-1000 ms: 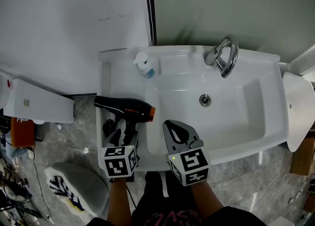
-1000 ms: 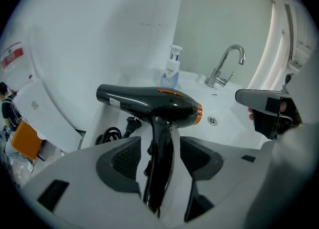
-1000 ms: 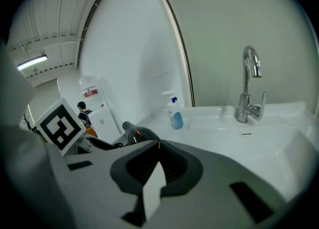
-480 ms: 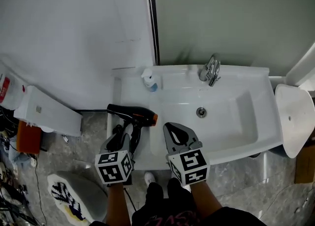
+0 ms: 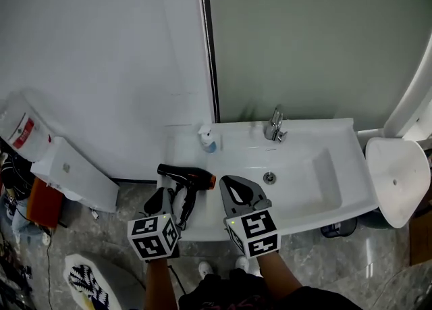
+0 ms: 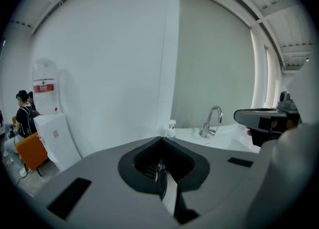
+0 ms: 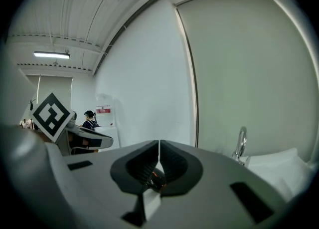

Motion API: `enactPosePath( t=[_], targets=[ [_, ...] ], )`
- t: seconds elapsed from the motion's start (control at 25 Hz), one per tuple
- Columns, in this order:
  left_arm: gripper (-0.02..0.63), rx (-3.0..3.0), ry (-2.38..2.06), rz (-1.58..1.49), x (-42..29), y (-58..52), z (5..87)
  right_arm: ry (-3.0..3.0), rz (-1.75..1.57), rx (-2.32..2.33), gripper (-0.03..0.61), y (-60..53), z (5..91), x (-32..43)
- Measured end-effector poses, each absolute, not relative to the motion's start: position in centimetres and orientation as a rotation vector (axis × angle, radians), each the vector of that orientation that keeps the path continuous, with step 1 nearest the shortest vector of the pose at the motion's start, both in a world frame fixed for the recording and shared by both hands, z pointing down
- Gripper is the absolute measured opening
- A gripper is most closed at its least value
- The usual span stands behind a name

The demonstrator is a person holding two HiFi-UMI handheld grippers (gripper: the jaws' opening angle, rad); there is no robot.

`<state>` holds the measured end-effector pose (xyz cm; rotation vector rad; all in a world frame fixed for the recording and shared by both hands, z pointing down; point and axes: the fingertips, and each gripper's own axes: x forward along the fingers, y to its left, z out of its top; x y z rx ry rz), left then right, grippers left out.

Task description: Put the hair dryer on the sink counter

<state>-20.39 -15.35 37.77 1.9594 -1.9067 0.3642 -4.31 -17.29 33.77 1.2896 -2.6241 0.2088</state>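
Note:
The black hair dryer (image 5: pixel 185 178) with an orange nozzle ring lies on the left end of the white sink counter (image 5: pixel 177 150), its handle pointing back toward me. My left gripper (image 5: pixel 166 195) hovers at the counter's front edge, just left of the handle, shut with nothing in it; in the left gripper view its jaws (image 6: pixel 160 139) meet on empty air. My right gripper (image 5: pixel 233 183) sits over the counter's front edge, right of the dryer, also shut and empty (image 7: pixel 158 144).
A small soap bottle (image 5: pixel 208 139) and a chrome faucet (image 5: pixel 275 126) stand at the back of the sink; the drain (image 5: pixel 269 177) is in the basin. A white round fixture (image 5: pixel 395 179) is at the right, a white cabinet (image 5: pixel 71 170) at the left.
The left jaws have gone from open by the dryer's handle to shut and empty. Both grippers and my view have pulled back from the sink. The dryer stays on the counter.

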Motion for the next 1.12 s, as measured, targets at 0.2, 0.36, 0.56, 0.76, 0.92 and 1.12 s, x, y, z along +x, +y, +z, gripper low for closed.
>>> enactPosePath(
  t=[0.2,0.36,0.56,0.76,0.92,1.12],
  targets=[
    [0.009,2.046,-1.961,0.281,-19.8,-14.7,32.7,-2.644,0.122,1.333,0.021,-16.3,30.4,-3.5],
    [0.009,2.120,-2.000,0.205,-19.4,-14.2,28.8,-2.659,0.042,1.360,0.021,-15.5,27.9,-3.5],
    [0.009,2.207,-2.028,0.122,-18.8,-13.7,24.9,-2.676,-0.015,1.423,0.021,-15.1,25.5,-2.6],
    [0.009,2.270,-2.055,0.081,-18.1,-13.9,22.5,-2.646,-0.037,1.497,0.021,-15.6,24.5,-0.6],
    [0.009,2.299,-2.037,0.111,-17.6,-14.8,22.7,-2.632,-0.027,1.535,0.021,-16.3,24.2,0.5],
    [0.009,2.310,-2.015,0.140,-17.6,-15.4,23.2,-2.620,-0.027,1.583,0.020,-16.7,24.0,1.0]
  ],
)
